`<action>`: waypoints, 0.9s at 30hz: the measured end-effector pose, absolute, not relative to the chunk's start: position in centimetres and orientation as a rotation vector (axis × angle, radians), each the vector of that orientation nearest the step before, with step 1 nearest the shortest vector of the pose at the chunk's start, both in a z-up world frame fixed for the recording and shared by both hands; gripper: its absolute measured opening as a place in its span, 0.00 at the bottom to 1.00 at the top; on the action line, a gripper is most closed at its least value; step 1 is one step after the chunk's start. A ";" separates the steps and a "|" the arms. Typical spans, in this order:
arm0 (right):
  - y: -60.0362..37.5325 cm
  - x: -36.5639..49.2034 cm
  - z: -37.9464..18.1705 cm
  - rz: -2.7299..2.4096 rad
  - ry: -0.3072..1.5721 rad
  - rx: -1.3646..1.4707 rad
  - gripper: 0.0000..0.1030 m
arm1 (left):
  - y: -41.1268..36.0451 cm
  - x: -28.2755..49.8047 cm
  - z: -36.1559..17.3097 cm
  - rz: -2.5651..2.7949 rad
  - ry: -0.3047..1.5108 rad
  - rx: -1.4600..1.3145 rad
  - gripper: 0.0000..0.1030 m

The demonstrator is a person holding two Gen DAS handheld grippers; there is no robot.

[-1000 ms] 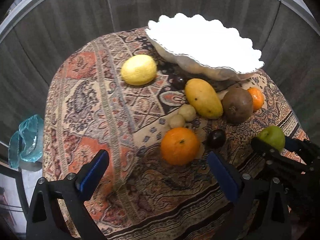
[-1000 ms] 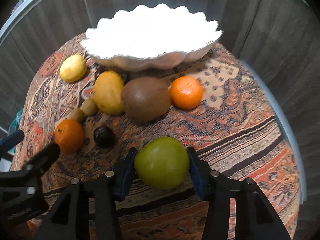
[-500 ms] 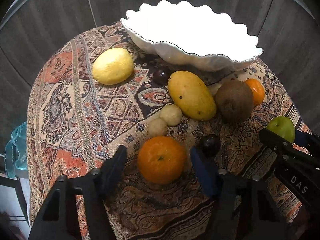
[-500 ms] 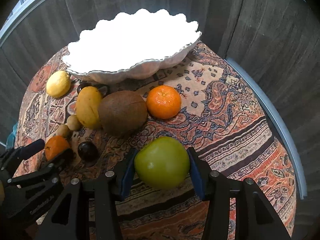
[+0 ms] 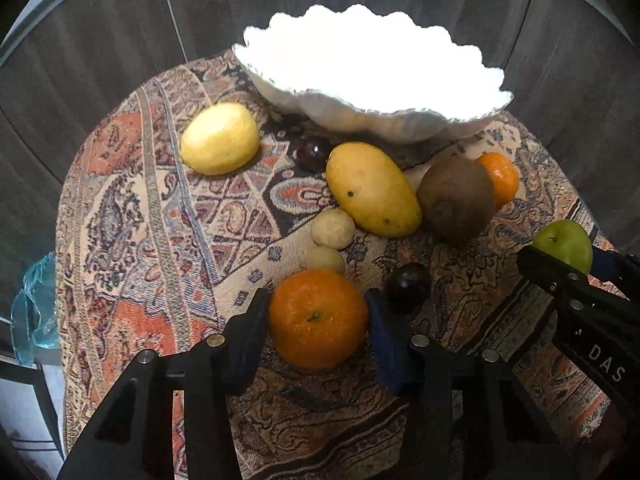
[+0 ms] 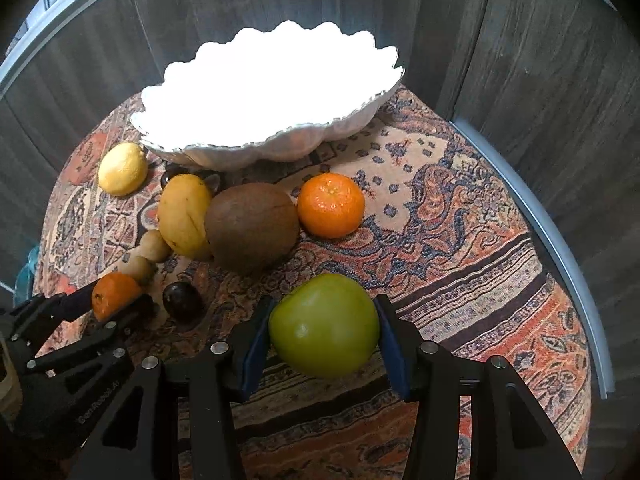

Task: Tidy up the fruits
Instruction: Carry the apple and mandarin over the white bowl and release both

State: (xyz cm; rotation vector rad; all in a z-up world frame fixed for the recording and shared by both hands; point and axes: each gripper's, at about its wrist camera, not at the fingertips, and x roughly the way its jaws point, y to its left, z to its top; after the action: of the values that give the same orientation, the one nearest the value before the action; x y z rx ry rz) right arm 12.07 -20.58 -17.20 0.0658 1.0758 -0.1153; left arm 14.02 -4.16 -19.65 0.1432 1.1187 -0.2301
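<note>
Two grippers are at work over the patterned cloth (image 6: 460, 216) that covers the surface. The left gripper (image 5: 318, 320) has its jaws closing around the near orange (image 5: 318, 318), the blue pads right up against its sides (whether they truly press yet, I cannot tell). The right gripper (image 6: 324, 338) has its jaws pinching a green apple (image 6: 324, 324), pads tight on both flanks.

Just beyond the near orange sit two small pale round fruits (image 5: 332, 228), one behind the other, and a dark plum (image 5: 408, 284) lies just to its right. Further out a yellow mango (image 5: 372, 188) leans against a brown coconut (image 6: 252, 226), and a second orange (image 6: 331, 205) rests just right of the coconut. Another dark plum (image 5: 314, 154) hides near the foot of the bowl. A lemon (image 5: 220, 138) lies apart on the left. At the far side stands the white scalloped bowl (image 6: 340, 136), its inside washed out by glare.
</note>
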 end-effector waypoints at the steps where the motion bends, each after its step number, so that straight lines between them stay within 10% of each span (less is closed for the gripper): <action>1: -20.6 12.0 -17.0 -0.114 1.072 0.067 0.49 | -4.1 13.8 -19.2 -0.229 1.111 0.145 0.45; 27: -21.4 17.1 -7.3 -0.078 0.846 0.051 0.49 | -5.0 18.2 -8.1 -0.217 0.868 0.145 0.45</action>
State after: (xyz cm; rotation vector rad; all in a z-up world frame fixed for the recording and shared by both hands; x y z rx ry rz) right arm 17.11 -21.37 -7.34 0.0513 0.8456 -0.0777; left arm 18.24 -4.96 -8.11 0.1450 0.8682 -0.2166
